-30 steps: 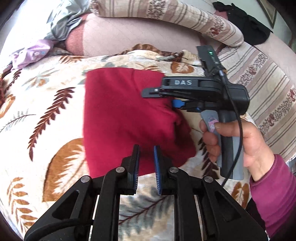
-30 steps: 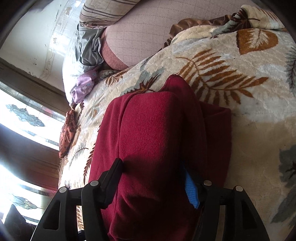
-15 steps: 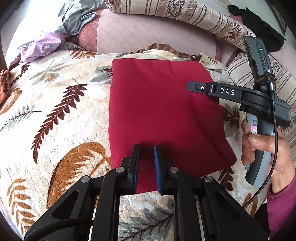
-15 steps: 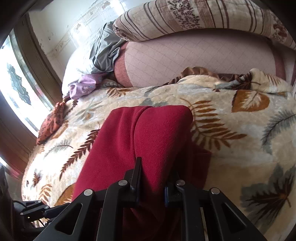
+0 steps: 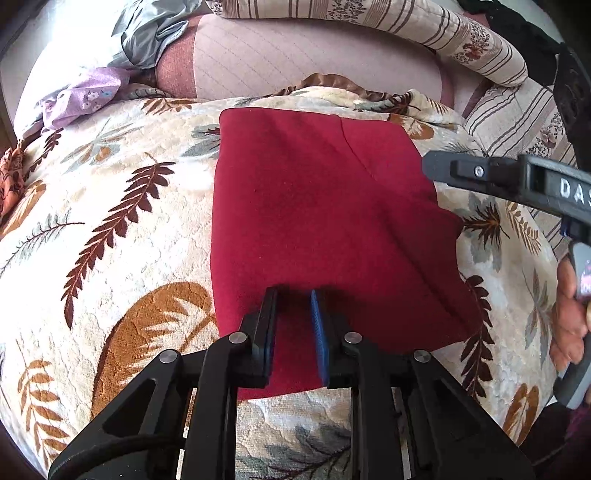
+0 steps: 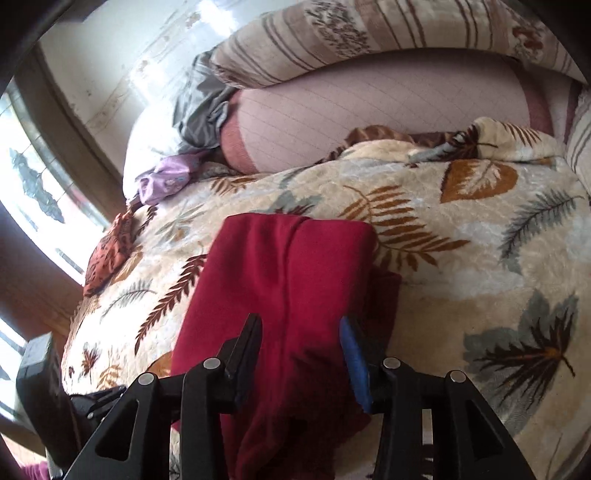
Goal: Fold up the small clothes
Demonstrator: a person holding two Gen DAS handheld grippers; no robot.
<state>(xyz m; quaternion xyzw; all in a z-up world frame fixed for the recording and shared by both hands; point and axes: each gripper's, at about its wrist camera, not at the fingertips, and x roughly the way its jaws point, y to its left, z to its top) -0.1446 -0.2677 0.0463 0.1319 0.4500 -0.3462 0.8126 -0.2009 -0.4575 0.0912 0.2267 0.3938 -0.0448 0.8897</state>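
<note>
Opening, left gripper (image 5: 293,325) jaws stood narrowly apart over near edge of folded red garment (image 5: 325,221) on leaf-print blanket (image 5: 110,229); pads not visibly pinching cloth. Right gripper (image 5: 436,170) hovered at right.

Right view: right gripper (image 6: 301,354) jaws were opening, released, red garment (image 6: 288,280) beneath. Best to lift clear straight, avoid dragging top layer; press flat if fold bulges.

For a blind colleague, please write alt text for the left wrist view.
A folded red garment lies flat on a leaf-patterned blanket, the left gripper over its near edge with jaws opening slightly. The right gripper, held in a hand, reaches in from the right; pillows lie behind.
</note>
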